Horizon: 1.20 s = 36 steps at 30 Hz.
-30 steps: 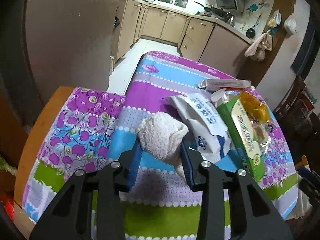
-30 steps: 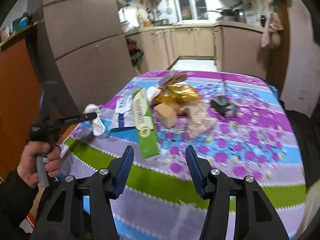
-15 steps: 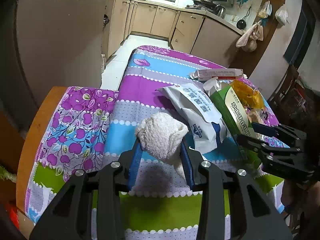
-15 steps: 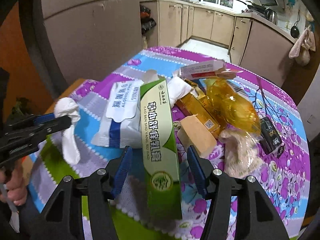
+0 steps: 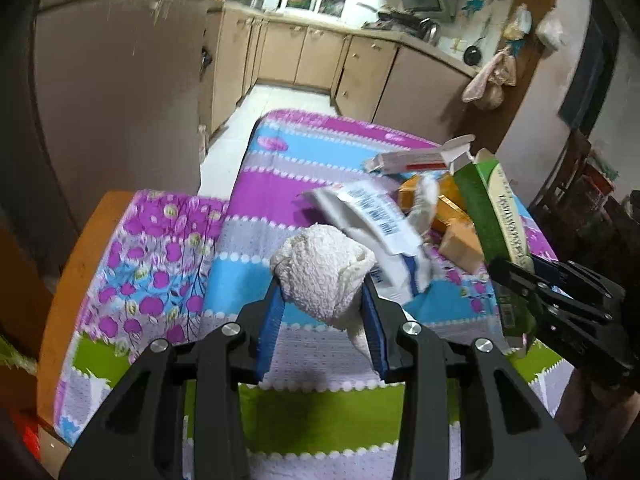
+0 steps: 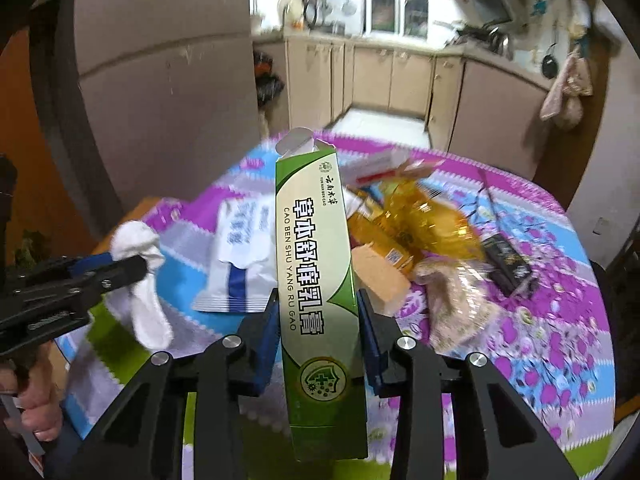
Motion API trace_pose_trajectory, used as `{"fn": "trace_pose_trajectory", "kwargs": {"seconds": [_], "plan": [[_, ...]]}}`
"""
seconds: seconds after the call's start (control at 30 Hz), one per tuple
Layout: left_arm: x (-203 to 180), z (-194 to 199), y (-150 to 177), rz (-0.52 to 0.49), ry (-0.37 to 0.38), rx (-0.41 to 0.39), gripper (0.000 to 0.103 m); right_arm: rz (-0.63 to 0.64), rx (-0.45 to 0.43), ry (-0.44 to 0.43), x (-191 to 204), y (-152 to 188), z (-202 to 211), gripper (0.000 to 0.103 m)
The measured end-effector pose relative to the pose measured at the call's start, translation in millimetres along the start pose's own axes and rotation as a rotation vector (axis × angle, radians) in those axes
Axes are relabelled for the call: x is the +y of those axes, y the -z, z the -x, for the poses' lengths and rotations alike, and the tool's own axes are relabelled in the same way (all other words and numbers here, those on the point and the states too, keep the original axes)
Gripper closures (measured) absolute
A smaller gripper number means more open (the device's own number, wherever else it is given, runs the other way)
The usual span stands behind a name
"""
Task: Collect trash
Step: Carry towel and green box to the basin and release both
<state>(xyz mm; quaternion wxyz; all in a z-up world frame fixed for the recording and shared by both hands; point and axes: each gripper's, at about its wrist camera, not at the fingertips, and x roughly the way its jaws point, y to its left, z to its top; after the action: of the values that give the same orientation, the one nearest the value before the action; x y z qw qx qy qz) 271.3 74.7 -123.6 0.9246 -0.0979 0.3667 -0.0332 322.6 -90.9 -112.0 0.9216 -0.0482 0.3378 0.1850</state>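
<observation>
**Both claws loaded: green box in the right, crumpled tissue in the left**

The right claw is clamped on a long green box, its blue pads pressing the two long sides near the lower half. The box's long axis runs straight away from the camera, in line with the fingers, and tilts upward; its open end, with a white flap sticking out, points toward the kitchen cabinets. The printed face looks up at the camera. In the left wrist view the same box rises at a slant above the surface, held by the right claw at its lower end.

The left claw grips a white crumpled tissue between its blue pads; the wad bulges above the fingertips and a tail hangs below. From the right wrist view the tissue hangs from the left claw over the near left edge of the surface, with the person's hand on the handle below.

The surface carries a cloth in purple, blue and green bands. Just beyond the tissue lies a white wipes packet, close beside the green box. Behind the box sit a tan block, crinkled yellow wrappers, a clear bag, a small dark packet and a red-and-white carton, bunched together. A grey fridge stands to the left.
</observation>
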Motion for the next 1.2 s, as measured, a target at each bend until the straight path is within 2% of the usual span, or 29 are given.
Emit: {"fn": "trace_pose_trajectory", "kwargs": {"seconds": [0.23,0.37,0.5,0.63,0.83,1.2], "plan": [[-40.5,50.7,-10.2,-0.106,0.039,-0.116,0.067,-0.089,-0.205,0.075,-13.0,15.8,92.3,0.066],[-73.9,74.6,-18.4,-0.161,0.101,-0.169,0.067,-0.146,-0.308,0.141,-31.5,23.7,147.5,0.066],[-119.1,92.6,-21.9,-0.228,0.172,-0.204,0.067,-0.175,-0.370,0.213,-50.6,32.1,191.8,0.066],[-162.4,101.5,-19.2,-0.283,0.240,-0.213,0.067,-0.194,-0.395,0.304,-72.2,45.2,227.5,0.066],[-220.6,105.1,-7.7,-0.365,0.319,-0.215,0.067,-0.258,-0.385,0.431,-116.5,67.0,269.7,0.066],[-312.9,99.9,11.0,-0.468,0.468,-0.195,0.067,-0.355,-0.369,0.612,-191.0,108.8,345.2,0.066]]}}
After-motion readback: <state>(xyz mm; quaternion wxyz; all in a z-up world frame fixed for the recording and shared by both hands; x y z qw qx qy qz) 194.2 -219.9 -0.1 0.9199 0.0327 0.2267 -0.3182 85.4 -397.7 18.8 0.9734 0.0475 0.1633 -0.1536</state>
